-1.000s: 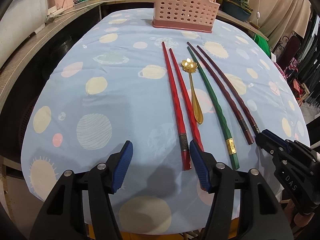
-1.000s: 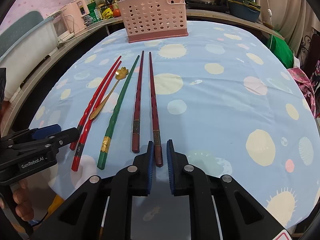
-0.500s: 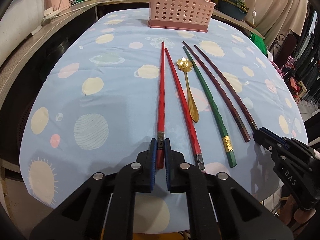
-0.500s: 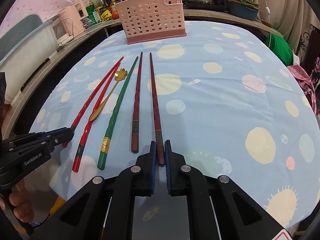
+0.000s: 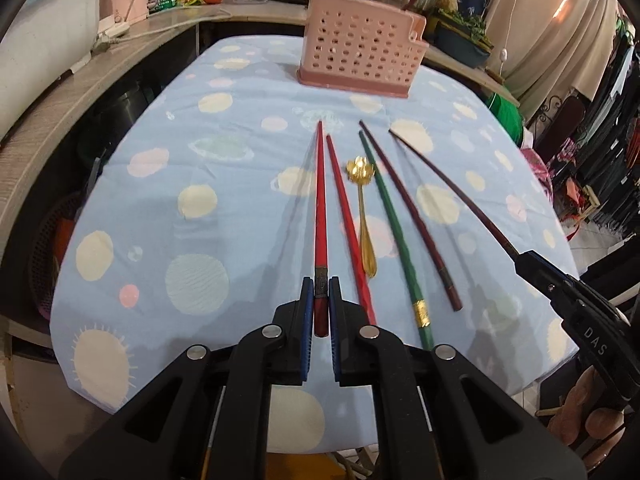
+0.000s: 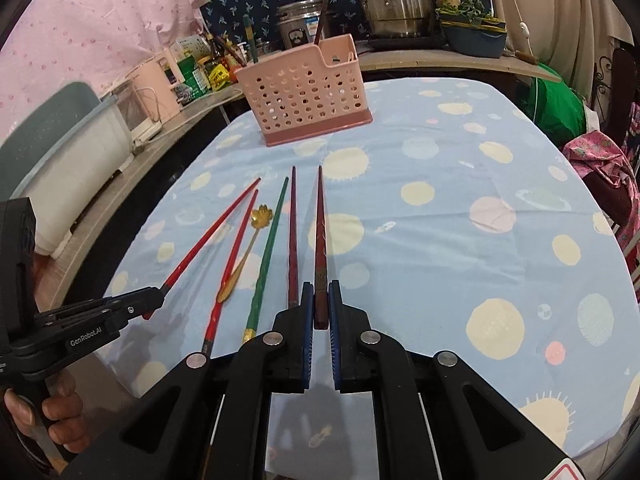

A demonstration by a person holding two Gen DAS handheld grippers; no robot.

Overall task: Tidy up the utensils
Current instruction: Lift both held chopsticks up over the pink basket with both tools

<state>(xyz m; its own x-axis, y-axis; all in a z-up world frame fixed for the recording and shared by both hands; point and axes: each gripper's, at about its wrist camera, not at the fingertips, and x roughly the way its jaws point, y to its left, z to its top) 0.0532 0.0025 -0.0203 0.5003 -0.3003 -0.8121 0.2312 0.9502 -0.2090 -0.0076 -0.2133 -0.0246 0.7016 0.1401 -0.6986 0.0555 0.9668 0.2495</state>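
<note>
Left gripper fingers clench a red chopstick's butt — right gripper likewise grasps a maroon chopstick.

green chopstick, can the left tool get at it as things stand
Probably not yet. The left tool is shut on a red chopstick, so it has no free grip. The green chopstick itself lies uncovered on the tablecloth, beyond the second red chopstick and the gold spoon.
</note>
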